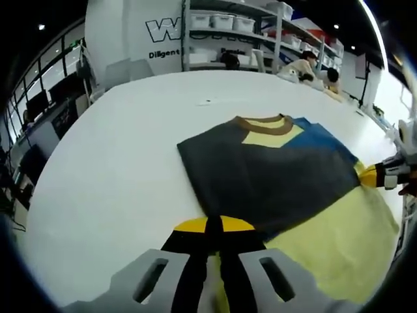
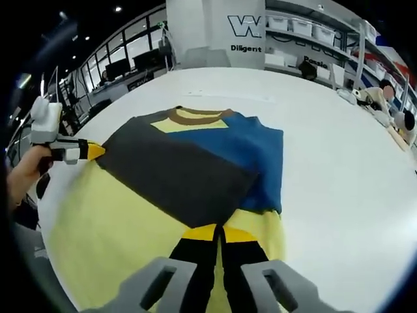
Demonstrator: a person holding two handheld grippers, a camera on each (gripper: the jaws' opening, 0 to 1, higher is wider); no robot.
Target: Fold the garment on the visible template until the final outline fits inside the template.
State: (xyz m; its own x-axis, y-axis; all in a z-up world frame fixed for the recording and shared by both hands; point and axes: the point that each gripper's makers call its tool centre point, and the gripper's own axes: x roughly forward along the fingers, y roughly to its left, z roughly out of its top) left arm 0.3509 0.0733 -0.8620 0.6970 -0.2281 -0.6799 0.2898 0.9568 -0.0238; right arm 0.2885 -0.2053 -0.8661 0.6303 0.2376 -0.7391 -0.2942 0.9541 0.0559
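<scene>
A garment (image 1: 273,176) with dark grey, blue and pale yellow panels and a brown collar (image 1: 264,124) lies on the white table (image 1: 130,150). Its dark grey part is folded over the pale yellow part. My left gripper (image 1: 214,225) is shut, its yellow tips pinching the near corner of that grey fold. In the right gripper view the same garment (image 2: 195,163) spreads out in front of my right gripper (image 2: 218,233), which is shut on the fold's other corner. The left gripper (image 2: 81,151) enters there from the left, held by a hand. The right gripper (image 1: 381,175) shows at the left gripper view's right edge.
The white table stretches wide around the garment, with its edge close at the left (image 2: 45,195). Shelves with white bins (image 1: 228,26) and a white wall with lettering stand behind. People sit at the far end (image 1: 303,65). Desks with monitors (image 2: 124,68) line the side.
</scene>
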